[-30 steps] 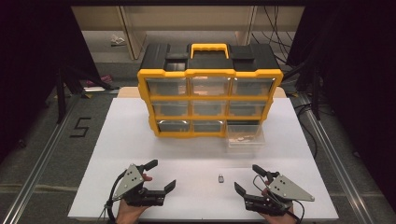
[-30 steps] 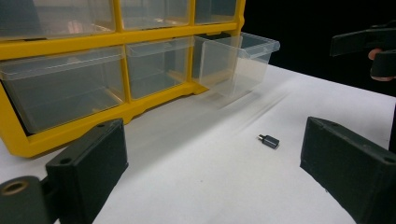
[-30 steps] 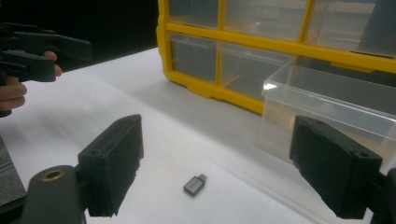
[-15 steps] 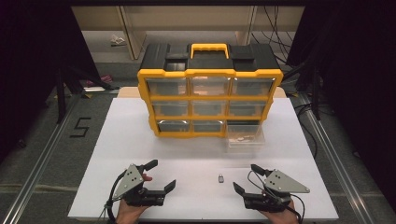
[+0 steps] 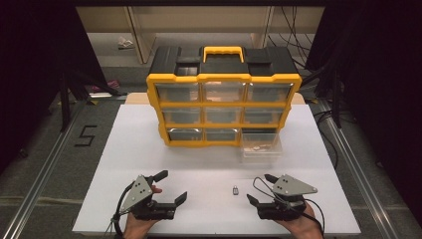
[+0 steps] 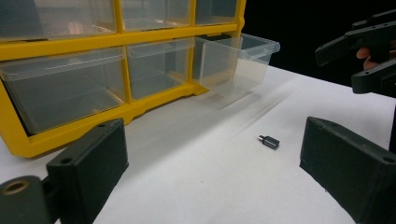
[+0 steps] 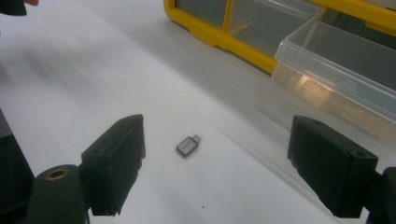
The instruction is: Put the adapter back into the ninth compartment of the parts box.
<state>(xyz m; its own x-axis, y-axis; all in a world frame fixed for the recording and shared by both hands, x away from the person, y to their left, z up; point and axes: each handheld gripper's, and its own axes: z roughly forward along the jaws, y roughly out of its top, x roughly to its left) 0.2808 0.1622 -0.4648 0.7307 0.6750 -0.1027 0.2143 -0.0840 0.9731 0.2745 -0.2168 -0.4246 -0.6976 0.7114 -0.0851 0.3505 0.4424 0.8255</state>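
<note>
Your small grey adapter (image 5: pixel 235 189) is lying flat on the white table (image 5: pixel 199 164), its short metal plug end pointing toward the yellow drawer cabinet (image 5: pixel 223 109). It is sitting on bare tabletop, touching nothing, well in front of the cabinet. The clear drawer (image 5: pixel 261 146) from the cabinet's bottom right slot is standing pulled out toward you, upright on the table, with something pale and tan lying in its bottom. The adapter is resting nearer to you than that drawer and a little left of it.

White table (image 5: pixel 124 149) bears organizer (image 5: pixel 224 107), drawer (image 5: pixel 261 149) (clear), adapter (image 5: pixel 235 189)
</note>
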